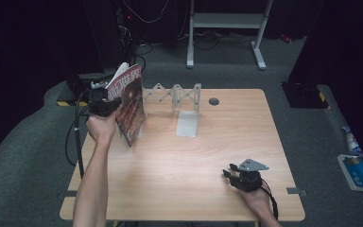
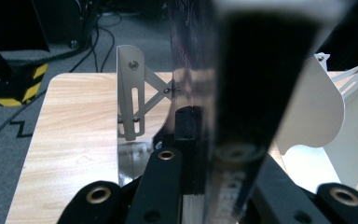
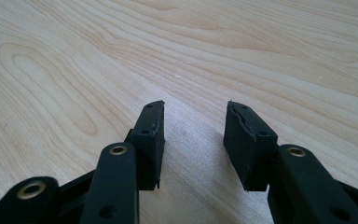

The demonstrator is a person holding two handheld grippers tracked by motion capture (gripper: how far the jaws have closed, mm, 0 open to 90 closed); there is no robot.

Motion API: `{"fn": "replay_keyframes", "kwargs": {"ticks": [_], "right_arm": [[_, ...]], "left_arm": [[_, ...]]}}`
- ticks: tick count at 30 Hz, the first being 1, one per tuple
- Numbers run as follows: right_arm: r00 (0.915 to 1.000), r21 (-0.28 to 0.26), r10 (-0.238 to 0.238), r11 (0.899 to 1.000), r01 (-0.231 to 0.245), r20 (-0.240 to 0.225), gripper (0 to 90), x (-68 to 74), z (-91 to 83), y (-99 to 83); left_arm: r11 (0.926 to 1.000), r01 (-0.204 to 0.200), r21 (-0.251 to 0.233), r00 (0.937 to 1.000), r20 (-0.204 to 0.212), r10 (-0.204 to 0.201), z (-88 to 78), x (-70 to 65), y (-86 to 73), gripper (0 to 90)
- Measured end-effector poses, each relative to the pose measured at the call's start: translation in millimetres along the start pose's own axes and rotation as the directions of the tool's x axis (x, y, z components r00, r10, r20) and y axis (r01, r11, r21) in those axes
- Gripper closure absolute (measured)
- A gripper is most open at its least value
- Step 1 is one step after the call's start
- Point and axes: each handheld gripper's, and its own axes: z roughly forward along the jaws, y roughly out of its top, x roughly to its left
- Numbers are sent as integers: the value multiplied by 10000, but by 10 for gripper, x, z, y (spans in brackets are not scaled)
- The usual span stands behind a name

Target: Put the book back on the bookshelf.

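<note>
A magazine (image 1: pixel 130 105) is held upright, clenched in the left claw (image 1: pixel 105 107), beside the expanding rack (image 1: pixel 172 97); slotting it in appears next. The right claw (image 1: pixel 231 173) is rested released on the worktop (image 1: pixel 179 175).

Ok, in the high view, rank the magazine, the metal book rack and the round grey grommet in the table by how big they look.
1. Book rack, widest across with its lattice and base plates.
2. Magazine, held up off the table by the left gripper, so nearer the camera; its rank against the rack is unsure.
3. Grommet, clearly smallest.
</note>
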Motion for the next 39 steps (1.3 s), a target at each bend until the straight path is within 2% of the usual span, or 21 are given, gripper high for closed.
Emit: {"fn": "replay_keyframes", "kwargs": {"ticks": [2, 7, 11, 14, 18, 21, 22, 23, 28, 34, 39], "right_arm": [[10000, -3, -14, 10000, 14, 6, 578, 0, 1, 0], [10000, 0, -50, 10000, 50, 23, 580, 2, 3, 2], [10000, -1, -51, 10000, 51, 31, 580, 2, 3, 1], [10000, -2, -45, 10000, 45, 32, 579, 3, 3, 1], [10000, -9, -47, 10000, 47, 23, 579, 2, 3, 1], [10000, -15, -18, 10000, 18, 21, 578, 2, 3, 0], [10000, -15, -16, 10000, 16, 23, 578, 2, 3, 0], [10000, -15, -12, 10000, 12, 20, 578, 2, 4, 0], [10000, -20, -24, 10000, 24, 24, 578, 2, 4, 0], [10000, -21, -44, 10000, 44, 24, 577, 2, 4, 0], [10000, -20, -48, 10000, 48, 39, 577, 6, 4, 0]], "left_arm": [[9998, -102, -188, 9999, 9, 102, 12, -5, -46, 840], [9970, -8, -768, 10000, 56, 12, 43, -39, -170, 839], [9948, -56, -1015, 9998, 187, 75, 45, -74, -263, 836], [9957, -274, -890, 9995, 140, 287, 31, -71, -266, 830], [9980, -373, -509, 9992, 116, 380, 18, -47, -244, 820], [9978, -606, -279, 9981, 55, 608, 6, -46, -237, 805], [9960, -891, -101, 9960, -59, 891, -6, -43, -241, 802], [9956, -938, -17, 9956, -75, 938, -7, -34, -245, 799], [9958, -842, 351, 9962, -196, 849, -9, 41, -239, 787], [9946, -859, 576, 9959, -250, 875, -2, 104, -225, 776], [9964, -581, 618, 9976, -334, 603, 11, 153, -231, 766]]}}
